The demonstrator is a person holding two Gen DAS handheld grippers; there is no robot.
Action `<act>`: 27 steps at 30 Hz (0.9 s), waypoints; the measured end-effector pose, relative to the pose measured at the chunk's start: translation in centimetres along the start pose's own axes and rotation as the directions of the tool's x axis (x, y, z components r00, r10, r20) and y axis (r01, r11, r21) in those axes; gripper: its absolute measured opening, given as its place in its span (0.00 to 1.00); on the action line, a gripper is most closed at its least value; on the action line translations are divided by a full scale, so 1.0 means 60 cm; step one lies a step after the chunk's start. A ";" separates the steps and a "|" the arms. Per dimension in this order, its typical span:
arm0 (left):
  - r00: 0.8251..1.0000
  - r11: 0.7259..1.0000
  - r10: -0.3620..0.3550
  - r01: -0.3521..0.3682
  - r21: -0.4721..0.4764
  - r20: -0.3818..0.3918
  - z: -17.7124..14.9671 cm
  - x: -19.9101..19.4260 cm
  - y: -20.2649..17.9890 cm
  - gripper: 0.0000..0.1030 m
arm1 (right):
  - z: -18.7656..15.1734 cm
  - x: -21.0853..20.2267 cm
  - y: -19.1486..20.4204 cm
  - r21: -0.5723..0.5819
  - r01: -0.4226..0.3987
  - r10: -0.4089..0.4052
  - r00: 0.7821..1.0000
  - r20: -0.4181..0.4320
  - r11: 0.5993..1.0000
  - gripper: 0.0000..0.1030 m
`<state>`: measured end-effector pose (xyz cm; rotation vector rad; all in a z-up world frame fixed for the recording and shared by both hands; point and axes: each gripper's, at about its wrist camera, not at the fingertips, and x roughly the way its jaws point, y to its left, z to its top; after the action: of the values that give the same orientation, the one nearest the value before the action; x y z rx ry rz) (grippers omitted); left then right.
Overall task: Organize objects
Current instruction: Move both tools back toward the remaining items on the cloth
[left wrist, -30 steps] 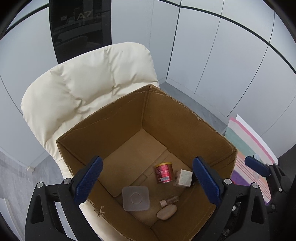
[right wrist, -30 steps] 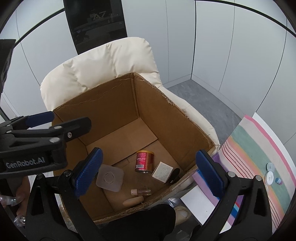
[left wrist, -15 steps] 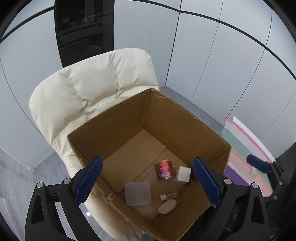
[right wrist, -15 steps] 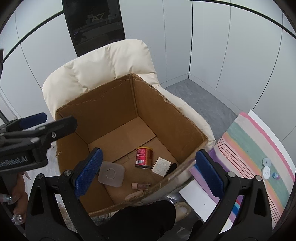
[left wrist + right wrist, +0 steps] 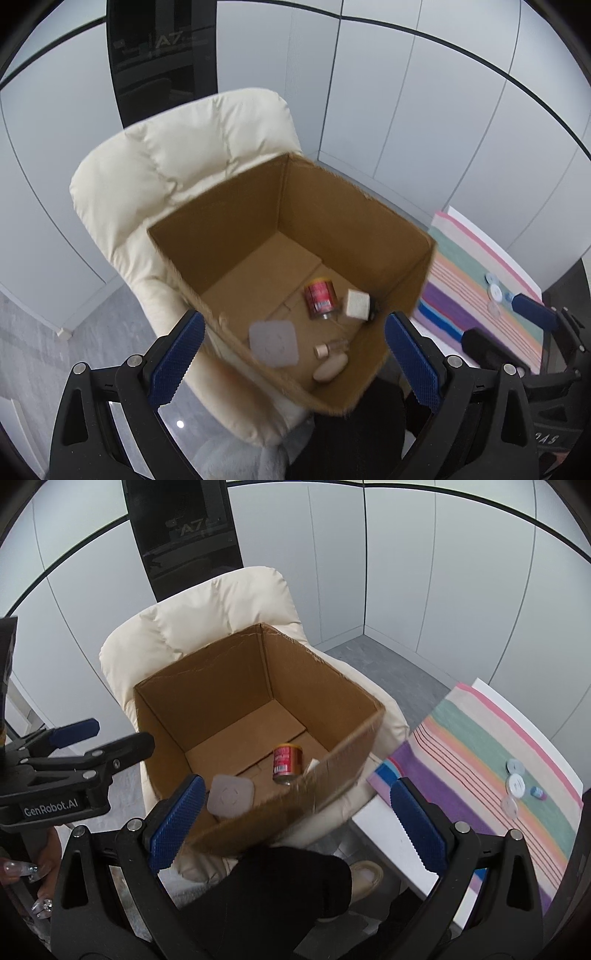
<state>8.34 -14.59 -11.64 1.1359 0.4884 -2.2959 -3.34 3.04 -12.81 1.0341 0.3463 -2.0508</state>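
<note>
An open cardboard box (image 5: 354,229) (image 5: 317,686) rests on a cream padded chair (image 5: 177,162) (image 5: 221,602). On its floor lie a red can (image 5: 319,297) (image 5: 284,762), a pale square lid (image 5: 273,343) (image 5: 229,795), a small white cube box (image 5: 357,303), a little bottle (image 5: 330,348) and a beige oval piece (image 5: 330,367). My left gripper (image 5: 291,362) hangs open above the box's near corner, holding nothing. My right gripper (image 5: 291,827) is open too, above the box's near wall. Several small caps (image 5: 515,782) lie on a striped cloth (image 5: 480,746) (image 5: 476,280) to the right.
The striped cloth covers a white table (image 5: 380,823) right of the chair. A person's dark clothing (image 5: 266,897) and a shoe (image 5: 364,875) show below the box. A hand (image 5: 40,878) holds the left gripper. Grey wall panels and a dark glass panel (image 5: 184,531) stand behind.
Both grippers have drawn back and up from the box, which looks smaller and lower-left. More of the striped cloth and its caps has come into view. Both stay open.
</note>
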 end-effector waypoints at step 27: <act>0.997 1.000 -0.029 0.029 0.005 -0.069 -0.122 -0.044 -0.009 0.96 | -0.130 -0.096 0.032 0.022 -0.006 0.006 1.000 -0.016 1.000 0.99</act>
<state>13.87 -9.51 -13.73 1.2225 0.5276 -2.2903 4.43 9.17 -13.07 1.0639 0.3291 -2.0459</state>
